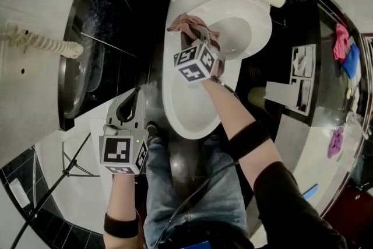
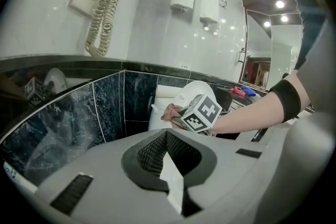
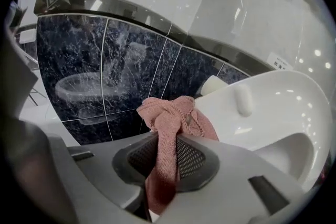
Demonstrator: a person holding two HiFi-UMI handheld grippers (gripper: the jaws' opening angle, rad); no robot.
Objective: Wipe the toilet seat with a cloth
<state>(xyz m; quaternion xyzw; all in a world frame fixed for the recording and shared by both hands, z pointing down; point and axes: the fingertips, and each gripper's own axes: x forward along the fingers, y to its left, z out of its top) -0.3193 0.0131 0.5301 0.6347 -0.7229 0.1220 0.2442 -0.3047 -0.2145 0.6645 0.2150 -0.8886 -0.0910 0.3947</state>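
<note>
**Cloth is being held at the rear of the toilet seat by the right gripper.**

The pink cloth (image 3: 172, 128) is being pinched between the jaws of the right gripper (image 1: 194, 37), bunching above them and trailing down between them. It is sitting over the rear edge of the toilet seat (image 1: 185, 103), on the side facing the dark tiled wall (image 3: 100, 65). Whether it is pressing on the seat cannot be told. The marker cube of that gripper is showing over the bowl opening, with the forearm reaching across the seat's right side. The left gripper (image 1: 140, 103) is hanging just off the seat's front left edge, apart from it, its jaws pressed together and carrying nothing. A corded wall phone (image 2: 105, 13) is hanging on the pale wall above the tiles.
</note>
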